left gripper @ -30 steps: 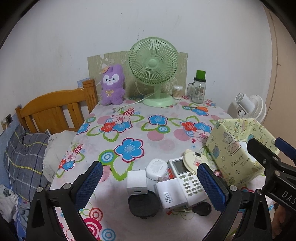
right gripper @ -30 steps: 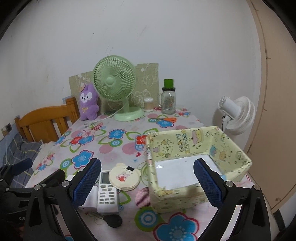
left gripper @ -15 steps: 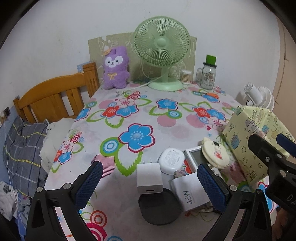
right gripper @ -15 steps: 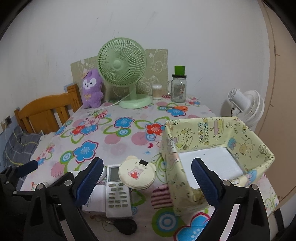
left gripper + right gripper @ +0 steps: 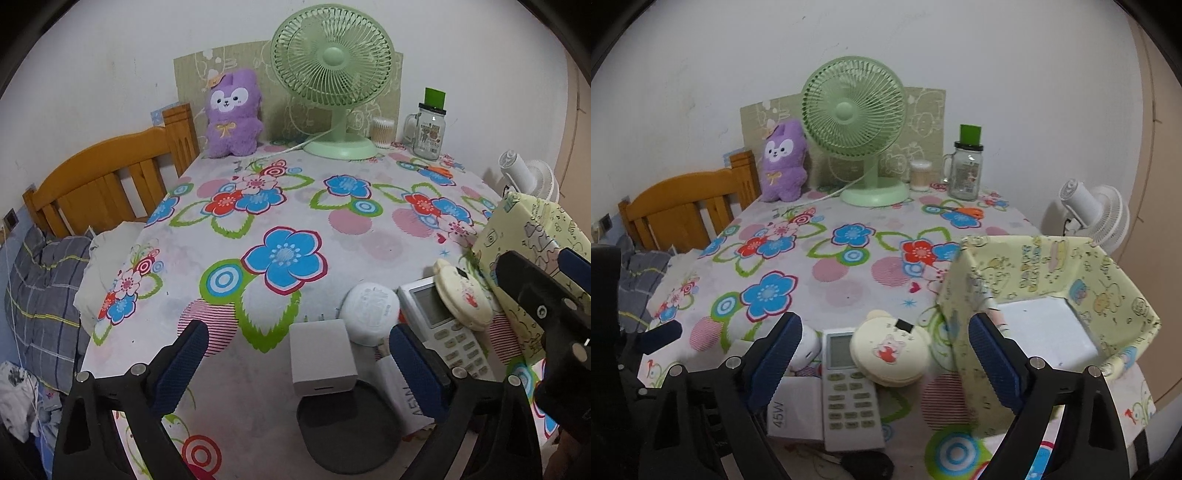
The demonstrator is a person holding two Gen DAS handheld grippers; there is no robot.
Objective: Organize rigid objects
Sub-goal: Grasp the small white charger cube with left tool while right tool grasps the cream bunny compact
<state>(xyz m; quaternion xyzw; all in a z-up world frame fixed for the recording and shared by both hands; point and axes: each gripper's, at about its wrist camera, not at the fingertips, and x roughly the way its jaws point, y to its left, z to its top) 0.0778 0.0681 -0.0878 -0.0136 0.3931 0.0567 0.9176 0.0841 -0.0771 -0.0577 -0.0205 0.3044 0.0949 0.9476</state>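
A cluster of small items lies near the front edge of the floral table (image 5: 280,206). My left gripper (image 5: 299,365) hovers over a white cube charger (image 5: 323,356) and a black round disc (image 5: 347,424). Its jaws are closing, and the cube stands between them untouched. Beside it are a white round case (image 5: 369,308), a 45W charger (image 5: 402,391) and a remote (image 5: 439,325). My right gripper (image 5: 885,356) is also closing, with the remote (image 5: 846,384) and a cream round compact (image 5: 890,350) below and between its fingers, untouched. A yellow patterned box (image 5: 1049,295) stands open at the right.
A green fan (image 5: 855,122), a purple plush (image 5: 783,162), a glass jar (image 5: 966,170) and a swab pot (image 5: 919,175) line the back edge. A white fan (image 5: 1097,218) stands beyond the table's right side. A wooden headboard (image 5: 107,184) and bedding lie at the left.
Both grippers have come forward and down toward the cluster, which now looks larger. Both pairs of jaws stand slightly narrower than before.
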